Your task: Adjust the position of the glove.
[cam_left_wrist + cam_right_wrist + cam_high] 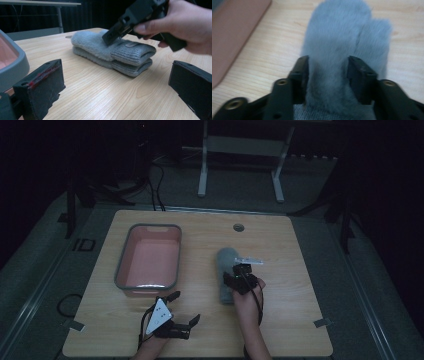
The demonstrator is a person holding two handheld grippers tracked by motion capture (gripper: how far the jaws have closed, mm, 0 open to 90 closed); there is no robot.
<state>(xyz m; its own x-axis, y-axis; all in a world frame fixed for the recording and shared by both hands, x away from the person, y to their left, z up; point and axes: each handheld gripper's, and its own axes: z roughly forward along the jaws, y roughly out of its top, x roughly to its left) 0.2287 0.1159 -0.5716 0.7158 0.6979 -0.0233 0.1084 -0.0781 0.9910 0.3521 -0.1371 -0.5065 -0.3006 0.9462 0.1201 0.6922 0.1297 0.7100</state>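
1. Wood-grain rectangular desk [200,330], light in colour, reaches closest to the camera and carries everything else.
2. Grey plastic tub with a pink inside [148,257] sits on the desk's left half, well apart from the mittens.
3. Fuzzy grey knitted mittens with ribbed cuffs [112,51], stacked one on the other, lie right of the desk's centre, cuffs toward the person.
4. Left gripper [182,307] rests low near the front edge, just below the tub; its jaws stand wide apart with nothing between them.
5. Right gripper [327,75] tilts down onto the top mitten; its jaws straddle a ridge of the fleece, partly spread, pads against the fabric on both sides without squeezing it hard.
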